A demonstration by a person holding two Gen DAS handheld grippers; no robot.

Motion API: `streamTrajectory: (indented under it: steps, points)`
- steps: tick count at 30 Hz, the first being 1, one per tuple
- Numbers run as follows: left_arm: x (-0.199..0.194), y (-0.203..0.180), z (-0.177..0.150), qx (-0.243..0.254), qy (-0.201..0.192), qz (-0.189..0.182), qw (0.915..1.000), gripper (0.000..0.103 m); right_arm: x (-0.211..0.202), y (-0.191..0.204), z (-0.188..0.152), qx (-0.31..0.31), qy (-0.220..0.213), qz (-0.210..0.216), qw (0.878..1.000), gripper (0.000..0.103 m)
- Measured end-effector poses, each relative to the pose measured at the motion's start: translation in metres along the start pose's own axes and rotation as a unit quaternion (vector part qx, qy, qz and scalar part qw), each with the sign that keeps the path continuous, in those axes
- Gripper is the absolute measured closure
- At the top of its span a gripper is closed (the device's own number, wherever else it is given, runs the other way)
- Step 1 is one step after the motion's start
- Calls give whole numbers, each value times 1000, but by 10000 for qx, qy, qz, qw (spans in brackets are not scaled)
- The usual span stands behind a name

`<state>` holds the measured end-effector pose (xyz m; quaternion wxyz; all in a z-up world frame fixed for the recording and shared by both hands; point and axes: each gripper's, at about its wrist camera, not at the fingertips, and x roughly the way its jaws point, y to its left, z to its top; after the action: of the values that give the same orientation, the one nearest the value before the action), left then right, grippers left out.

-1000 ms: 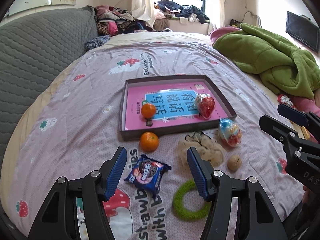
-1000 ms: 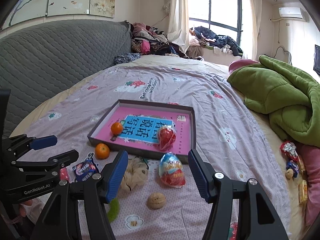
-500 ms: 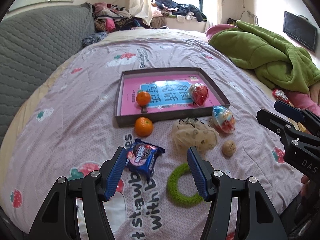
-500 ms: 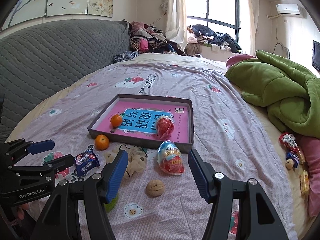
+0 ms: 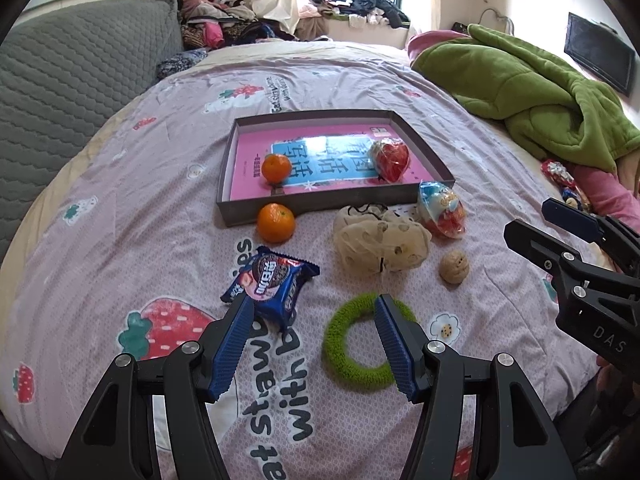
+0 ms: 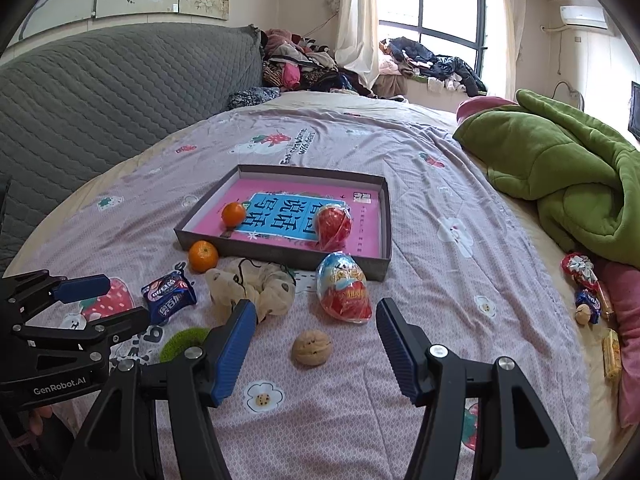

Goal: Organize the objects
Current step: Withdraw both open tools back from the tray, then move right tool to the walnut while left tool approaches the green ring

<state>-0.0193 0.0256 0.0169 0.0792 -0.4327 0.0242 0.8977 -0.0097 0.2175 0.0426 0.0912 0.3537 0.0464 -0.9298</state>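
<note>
On the bed lies a shallow grey box [image 5: 336, 204] [image 6: 280, 254] lined with a pink sheet; inside it sit a tangerine [image 5: 276, 168] and a red wrapped fruit [image 5: 390, 160]. In front of it are a second tangerine [image 5: 276, 223] [image 6: 203, 256], a blue cookie pack [image 5: 274, 284] [image 6: 170, 296], a beige scrunchie [image 5: 382, 244] [image 6: 250, 286], a wrapped toy egg [image 5: 442, 210] [image 6: 344, 288], a walnut [image 5: 454, 267] [image 6: 311, 348] and a green fuzzy ring [image 5: 362, 344] [image 6: 180, 342]. My left gripper [image 5: 314, 340] hovers open over the pack and ring. My right gripper [image 6: 314, 344] hangs open above the walnut.
A crumpled green blanket [image 5: 532, 92] [image 6: 568, 172] fills the right side. Small snacks and wrappers [image 6: 588, 292] lie by a pink cloth at the right edge. A grey padded headboard [image 6: 100, 92] runs along the left. Clothes [image 6: 304, 64] pile up by the window.
Both grippers have sunk a little and tipped down toward the bed. The objects sit higher in both views. Jaws stay equally wide; nothing was taken hold of.
</note>
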Motion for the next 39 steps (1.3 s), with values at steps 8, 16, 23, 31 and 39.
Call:
streamTrajectory:
  steps: [8, 16, 23, 31, 39]
  points:
    - [5, -4, -11, 16, 143, -80, 9999, 39, 2, 4, -12, -74, 85, 28, 9999, 41]
    - [12, -9, -22, 69, 308, -126, 9994, 39, 3, 6, -20, -100, 150, 70, 9998, 41]
    - [25, -8, -30, -9, 552, -205, 9983, 39, 5, 6, -26, -113, 199, 65, 9997, 41]
    - [33, -10, -34, -13, 735, -240, 9970, 39, 10, 6, -29, -131, 283, 98, 9995, 41]
    - [34, -10, -37, -25, 817, -267, 9963, 39, 16, 8, -34, -155, 439, 149, 9988, 41]
